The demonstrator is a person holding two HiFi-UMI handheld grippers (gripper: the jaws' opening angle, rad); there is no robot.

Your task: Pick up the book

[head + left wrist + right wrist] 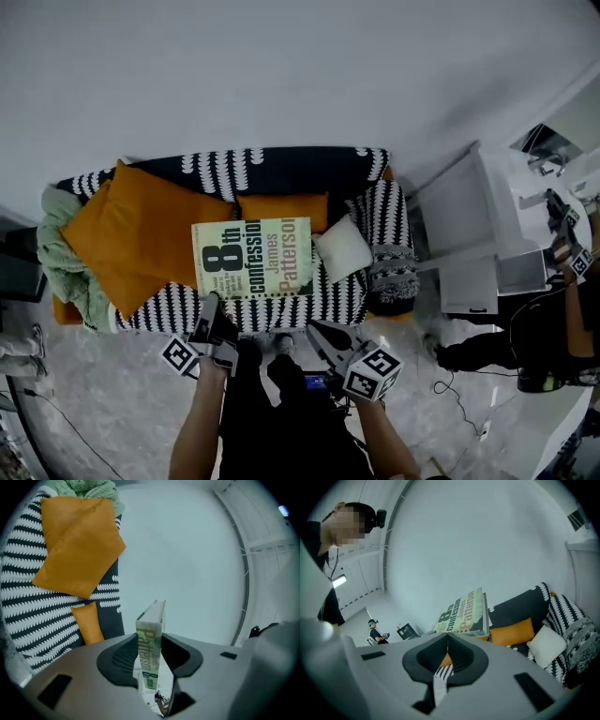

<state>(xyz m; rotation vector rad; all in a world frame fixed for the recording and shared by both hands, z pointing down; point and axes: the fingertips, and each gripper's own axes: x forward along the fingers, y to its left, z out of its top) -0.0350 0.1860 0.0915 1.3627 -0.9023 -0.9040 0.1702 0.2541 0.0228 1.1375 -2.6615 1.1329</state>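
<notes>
The book, pale green with large dark print on its cover, is held up flat over the sofa seat. My left gripper is shut on its near left corner. In the left gripper view the book's spine stands upright between the two dark pads, which press on both of its sides. My right gripper hovers just right of the left one, below the book's near edge, with nothing in it. In the right gripper view its jaws meet at the tips, and the book floats ahead of them.
A black-and-white patterned sofa carries a large orange cushion, a small orange cushion, a white cushion and a green blanket. A white desk and a seated person are at the right. Cables lie on the floor.
</notes>
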